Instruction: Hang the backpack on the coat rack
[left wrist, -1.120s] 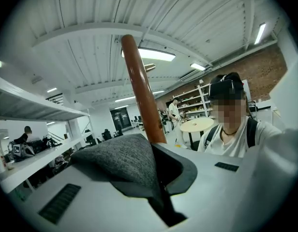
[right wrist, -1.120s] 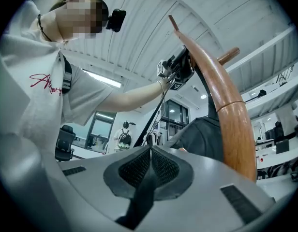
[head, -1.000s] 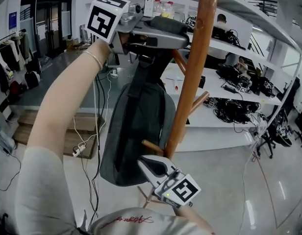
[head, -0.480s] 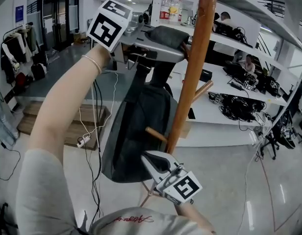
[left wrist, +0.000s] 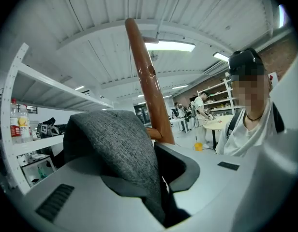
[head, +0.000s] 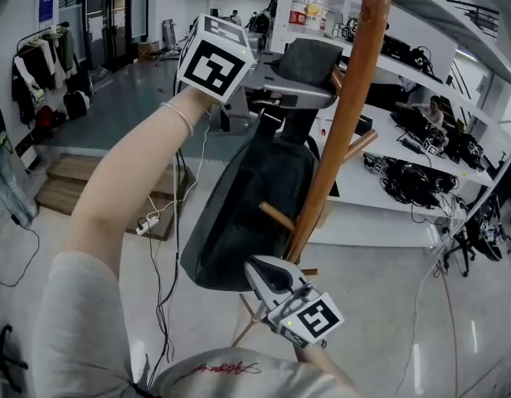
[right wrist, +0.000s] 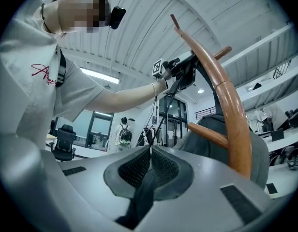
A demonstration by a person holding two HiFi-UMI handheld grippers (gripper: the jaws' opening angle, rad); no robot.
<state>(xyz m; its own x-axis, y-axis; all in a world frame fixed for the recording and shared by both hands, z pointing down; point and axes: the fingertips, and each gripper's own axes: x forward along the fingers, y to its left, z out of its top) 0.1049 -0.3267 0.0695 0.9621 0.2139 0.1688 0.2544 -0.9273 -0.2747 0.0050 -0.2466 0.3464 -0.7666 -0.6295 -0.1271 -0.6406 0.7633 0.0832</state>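
A dark grey backpack [head: 255,206] hangs beside the coat rack's wooden pole [head: 347,131]. My left gripper [head: 322,85] is up high, shut on the backpack's grey fabric top handle [left wrist: 110,144], and its jaws are just beginning to open. The handle rests against the pole [left wrist: 146,81] by a short upper peg [left wrist: 154,133]. A lower peg [head: 276,215] sticks out in front of the bag. My right gripper [head: 255,265] sits below the bag's bottom edge, shut with nothing between its pads [right wrist: 150,153]. The right gripper view has the pole [right wrist: 231,110] and the bag [right wrist: 258,161] to the right.
A white shelf with bottles [head: 309,7] runs behind the pole. White desks with cables and gear [head: 405,181] fill the right side. On the floor at left are a wooden platform [head: 65,189] and trailing power cords [head: 148,222]. Coats [head: 40,65] hang at far left.
My left gripper has come down with the handle, closer to the pole, and the backpack has sunk against the rack. The right gripper stays below the bag, shifted only slightly.
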